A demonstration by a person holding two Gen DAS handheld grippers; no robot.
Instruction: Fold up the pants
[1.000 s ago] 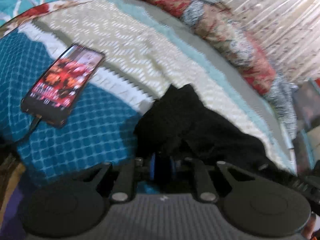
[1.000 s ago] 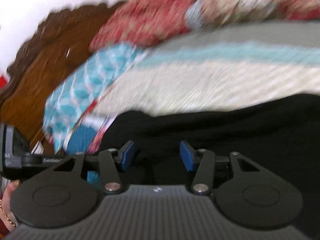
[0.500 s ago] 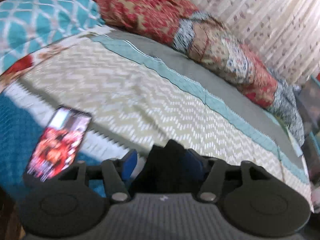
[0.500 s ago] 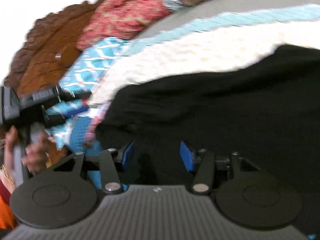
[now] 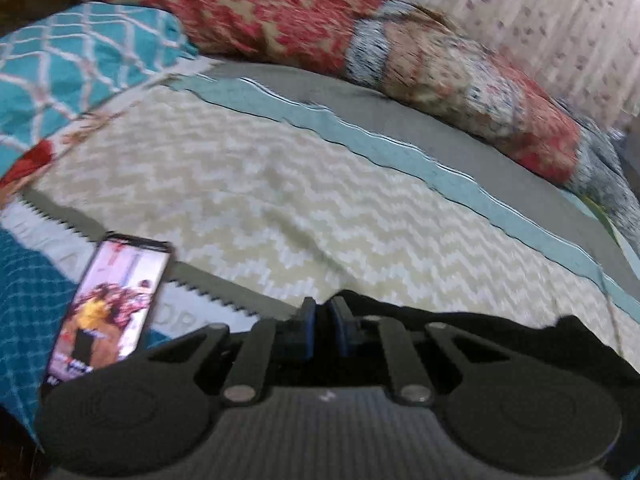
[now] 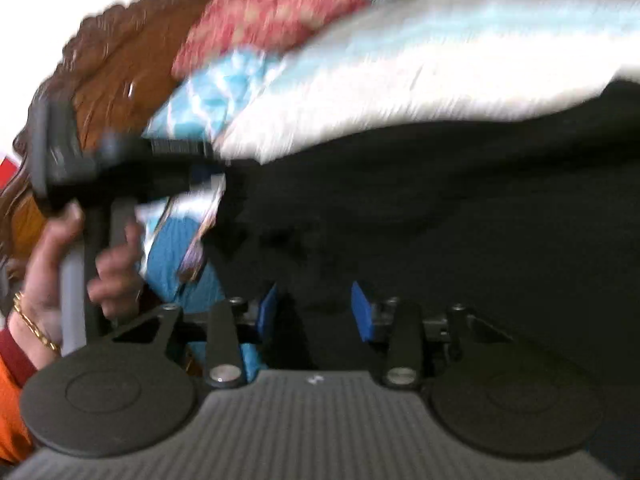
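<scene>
The black pants (image 6: 460, 216) lie on the bed, spread dark across the right wrist view and showing as a low black ridge along the near edge in the left wrist view. The left gripper (image 5: 322, 326) has its jaws drawn narrow, almost together, apparently pinching a thin edge of the pants, though blur hides the cloth between the pads. The right gripper (image 6: 316, 312) hovers over the fabric with jaws wide and nothing between them. The main risk, as I judge it, is a shallow pinch: if the left side holds only 1 layer or a hem, lifting could let the cloth slip out or drag it crooked. The phone (image 5: 108, 304), lit and lying just beside the left gripper, could be swept or covered by moving fabric. The soft chevron bedspread (image 5: 260, 184) may bunch under the pants and spoil a crisp crease. Beyond are a teal patterned pillow (image 5: 76, 64), a red floral bolster (image 5: 360, 40), and a carved wooden headboard (image 6: 116, 64).
</scene>
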